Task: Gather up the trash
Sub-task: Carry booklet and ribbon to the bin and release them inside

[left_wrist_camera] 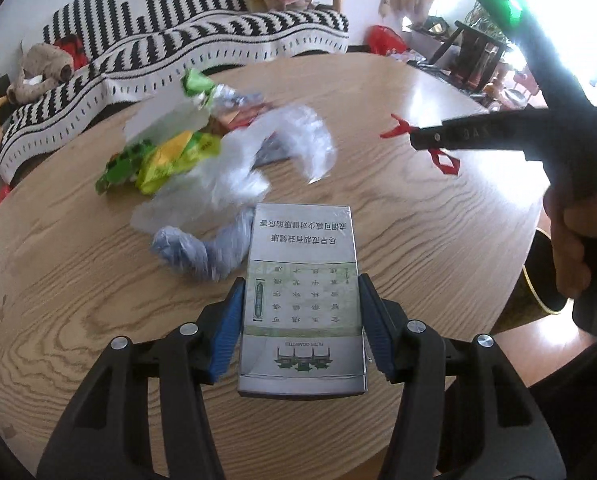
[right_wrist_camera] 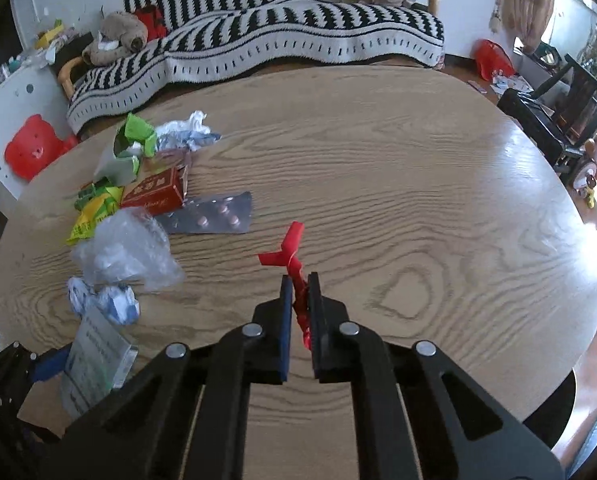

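My left gripper (left_wrist_camera: 301,286) is shut on a white and green cigarette pack (left_wrist_camera: 302,300) and holds it over the round wooden table (left_wrist_camera: 438,216). The pack also shows in the right wrist view (right_wrist_camera: 94,364). My right gripper (right_wrist_camera: 299,280) is shut on a red ribbon scrap (right_wrist_camera: 292,258), above the table; it also shows in the left wrist view (left_wrist_camera: 412,132). A pile of trash lies at the table's left: clear plastic film (right_wrist_camera: 122,252), crumpled blue-white paper (right_wrist_camera: 102,300), a pill blister (right_wrist_camera: 214,214), a red box (right_wrist_camera: 154,192), and green and yellow wrappers (right_wrist_camera: 98,208).
A black-and-white striped sofa (right_wrist_camera: 298,28) stands behind the table with a stuffed toy (right_wrist_camera: 114,36) on it. Dark chairs (right_wrist_camera: 558,108) stand at the right. A dark bin with a gold rim (left_wrist_camera: 534,292) is beside the table's right edge.
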Tool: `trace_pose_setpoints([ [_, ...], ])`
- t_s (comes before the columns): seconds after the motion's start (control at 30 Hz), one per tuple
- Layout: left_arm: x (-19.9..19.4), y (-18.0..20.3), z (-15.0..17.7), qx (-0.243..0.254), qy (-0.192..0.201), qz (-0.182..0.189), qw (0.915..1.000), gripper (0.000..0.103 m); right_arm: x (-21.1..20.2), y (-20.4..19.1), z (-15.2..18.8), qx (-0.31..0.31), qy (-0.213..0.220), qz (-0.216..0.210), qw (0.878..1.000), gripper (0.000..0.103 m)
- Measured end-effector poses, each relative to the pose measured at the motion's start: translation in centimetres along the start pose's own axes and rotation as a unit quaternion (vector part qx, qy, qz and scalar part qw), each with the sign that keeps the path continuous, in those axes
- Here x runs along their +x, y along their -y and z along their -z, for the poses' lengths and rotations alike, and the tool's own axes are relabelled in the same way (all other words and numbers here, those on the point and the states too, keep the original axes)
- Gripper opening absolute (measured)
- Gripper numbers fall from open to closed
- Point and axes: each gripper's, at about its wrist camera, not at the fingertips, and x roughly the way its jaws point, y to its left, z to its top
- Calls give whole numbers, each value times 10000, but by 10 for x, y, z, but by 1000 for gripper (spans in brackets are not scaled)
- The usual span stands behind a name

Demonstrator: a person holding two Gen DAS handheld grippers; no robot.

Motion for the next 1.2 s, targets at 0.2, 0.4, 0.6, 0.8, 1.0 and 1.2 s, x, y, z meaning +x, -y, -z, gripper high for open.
trace_pose_setpoints([
  [0.2,-1,33,-20,85,152,151,9997,54,-38,44,13,311,228,-40,9992,9],
  [0.4,8,87,-43,325,306,410,9982,54,-83,111,40,598,505,394,9962,9],
  [0.6,24,155,-58,736,357,801,9934,54,-122,196,78,1066,637,935,9878,9],
  [0.8,42,237,-64,1085,324,1310,9849,54,-142,267,126,1594,622,1373,9756,9],
  [1.0,64,325,-61,1413,182,1923,9709,54,-156,335,170,2325,554,1399,9609,9],
  [1.2,94,398,-44,1764,-151,2374,9551,54,-157,382,209,2971,412,1320,9448,9],
])
